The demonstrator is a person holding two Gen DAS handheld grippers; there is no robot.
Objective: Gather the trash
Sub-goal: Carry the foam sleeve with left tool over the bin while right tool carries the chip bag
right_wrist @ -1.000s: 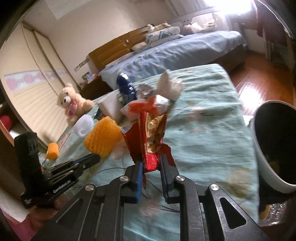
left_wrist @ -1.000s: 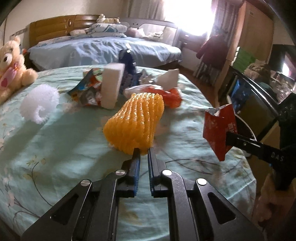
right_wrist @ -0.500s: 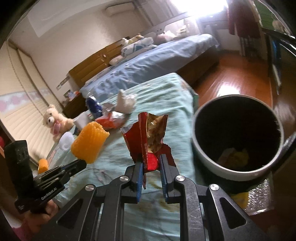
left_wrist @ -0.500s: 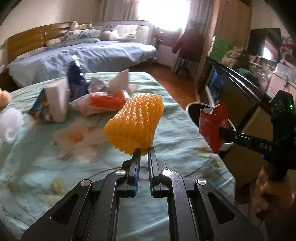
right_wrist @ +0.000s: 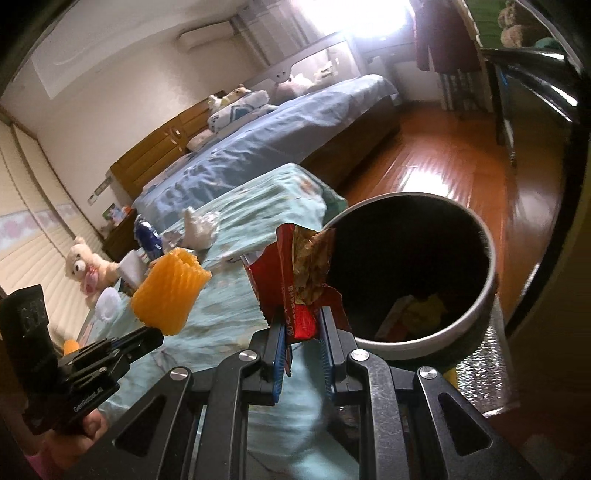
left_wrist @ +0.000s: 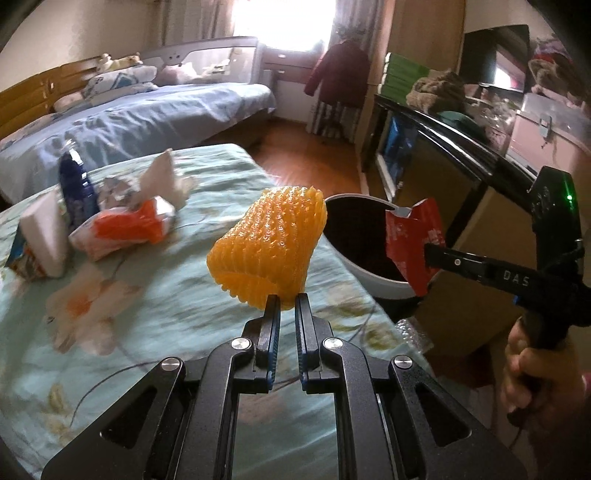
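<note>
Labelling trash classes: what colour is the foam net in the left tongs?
Orange foam net, ribbed mesh; clearest in the left wrist view.

bright window (left_wrist: 280, 22) behind a blue bed (left_wrist: 147, 110) — glossy wooden floor (right_wrist: 461, 155).

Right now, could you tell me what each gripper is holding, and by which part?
Left gripper pinches the orange foam net by its lower edge; right gripper clamps the red snack wrapper at its bottom end.

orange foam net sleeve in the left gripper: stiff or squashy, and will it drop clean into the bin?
Likely squashy and very light: the orange foam net sleeve is open mesh, and the left gripper pinches only its lower edge while it keeps its shape. Probably springy, so it may bounce or catch on the bin rim.
</note>
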